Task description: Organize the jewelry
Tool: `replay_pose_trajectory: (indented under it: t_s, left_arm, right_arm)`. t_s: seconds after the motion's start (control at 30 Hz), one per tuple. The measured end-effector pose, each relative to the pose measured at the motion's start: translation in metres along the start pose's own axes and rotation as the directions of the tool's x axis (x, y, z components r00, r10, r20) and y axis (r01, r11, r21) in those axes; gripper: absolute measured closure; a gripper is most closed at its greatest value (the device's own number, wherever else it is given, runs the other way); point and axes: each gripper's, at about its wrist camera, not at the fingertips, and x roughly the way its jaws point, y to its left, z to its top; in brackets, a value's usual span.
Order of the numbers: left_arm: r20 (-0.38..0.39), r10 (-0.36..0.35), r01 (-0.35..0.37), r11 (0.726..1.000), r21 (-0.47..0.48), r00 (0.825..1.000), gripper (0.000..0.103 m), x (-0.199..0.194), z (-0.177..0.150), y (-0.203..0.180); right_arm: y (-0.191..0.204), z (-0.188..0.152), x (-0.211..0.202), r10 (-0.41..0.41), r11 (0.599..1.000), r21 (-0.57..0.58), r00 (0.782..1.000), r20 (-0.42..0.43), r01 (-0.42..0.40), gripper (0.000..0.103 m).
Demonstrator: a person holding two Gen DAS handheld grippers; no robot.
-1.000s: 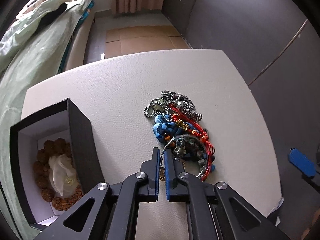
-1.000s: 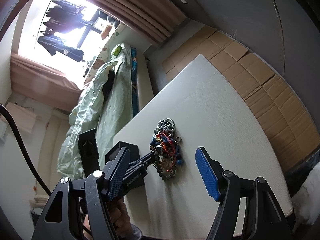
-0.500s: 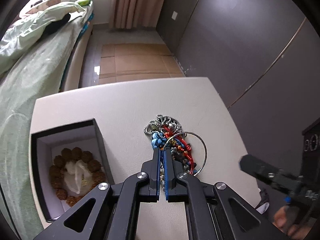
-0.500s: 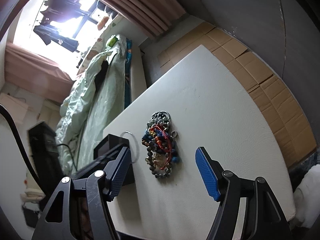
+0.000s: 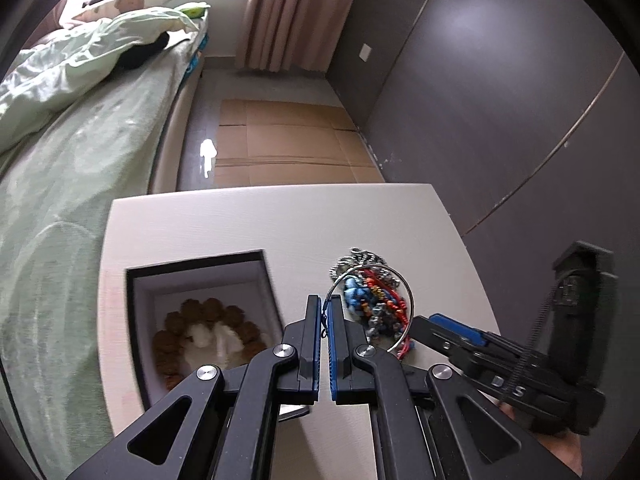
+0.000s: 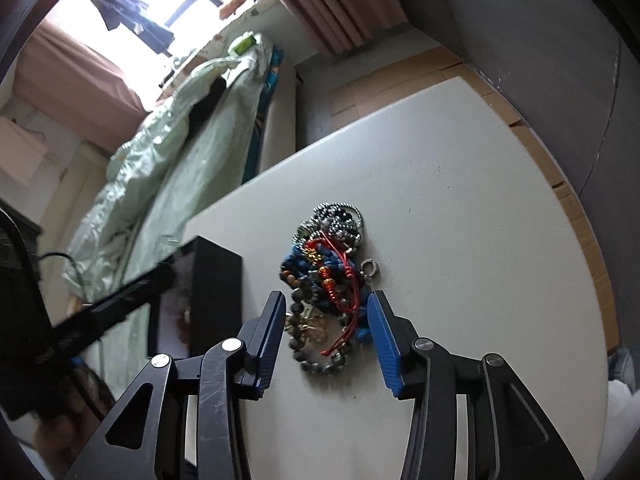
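**Ring lifted, right fingers narrowing over the pile**

Since a second ago our left gripper (image 5: 325,308) has carried the thin silver ring (image 5: 370,306) up off the heap, and our right gripper (image 6: 327,322) has come in low over the jewelry with its jaws just closing partway.

From the left wrist, we see the fingers pressed together, pinching the ring's wire at its left edge just beyond the tips. The ring hangs to the right of the fingers, framing the jewelry pile (image 5: 370,300) on the white table (image 5: 280,220) behind it. To the left of the fingers sits the open black box (image 5: 200,320), white inside, with a brown bead bracelet (image 5: 208,332) lying in it around something pale. The right gripper shows at lower right, its blue pad beside the pile.

From the right wrist, we see the fingers spread, one on either side of the near end of the pile (image 6: 328,280). Whether the pads touch it we cannot tell. The black box (image 6: 216,292) stands to the left of the left finger, and a small metal ring (image 6: 370,269) lies just beyond the right fingertip.
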Motion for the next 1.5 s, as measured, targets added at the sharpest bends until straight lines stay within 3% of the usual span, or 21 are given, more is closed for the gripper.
replay_pose_trajectory:
  t_s: [0.23,0.27,0.33,0.37,0.8,0.87,0.93,1.0,1.2,1.5]
  left_arm:
    - [0.009,0.017,-0.017,1.000,-0.025,1.000,0.100,-0.011,0.001,0.025]
    - [0.009,0.020,-0.020,0.999,-0.028,1.000,0.100,-0.012,0.000,0.028]
    - [0.005,0.025,-0.025,0.999,-0.031,1.000,0.100,-0.014,0.000,0.033]
    - [0.003,0.027,-0.027,0.999,-0.034,1.000,0.100,-0.015,-0.001,0.035]
    - [-0.078,0.040,-0.048,0.994,-0.102,0.996,0.098,-0.010,-0.007,0.061]
    - [-0.095,0.033,-0.045,0.991,-0.124,0.995,0.088,-0.009,-0.008,0.067]
    - [-0.088,0.028,-0.041,0.989,-0.139,0.996,0.053,-0.012,-0.007,0.071]
    - [-0.048,0.027,-0.034,0.989,-0.146,0.998,0.037,-0.022,-0.006,0.073]
    - [-0.005,0.011,-0.012,0.983,-0.181,1.000,0.036,-0.040,-0.004,0.085]
    - [0.032,-0.003,0.011,0.973,-0.230,0.999,0.036,-0.058,0.000,0.109]
  right_arm:
    - [0.004,0.001,0.024,-0.058,0.997,-0.045,0.998,-0.035,0.056,0.059]
    - [0.005,0.001,0.025,-0.067,0.997,-0.051,0.997,-0.033,0.065,0.063]
    - [0.007,0.001,0.025,-0.072,0.996,-0.061,0.997,-0.030,0.070,0.090]
    - [0.008,0.001,0.024,-0.069,0.996,-0.065,0.997,-0.028,0.067,0.093]
    - [0.028,0.000,-0.022,0.054,0.997,-0.059,0.996,0.077,-0.050,0.093]
    - [0.038,-0.002,-0.030,0.079,0.995,-0.071,0.993,0.093,-0.073,0.093]
    - [0.048,-0.005,-0.037,0.101,0.992,-0.089,0.989,0.104,-0.092,0.093]
    - [0.059,-0.008,-0.042,0.130,0.987,-0.106,0.985,0.116,-0.118,0.093]
    - [0.087,-0.015,-0.047,0.205,0.971,-0.150,0.970,0.134,-0.184,0.093]
    - [0.113,-0.021,-0.021,0.244,0.959,-0.170,0.965,0.098,-0.226,0.093]
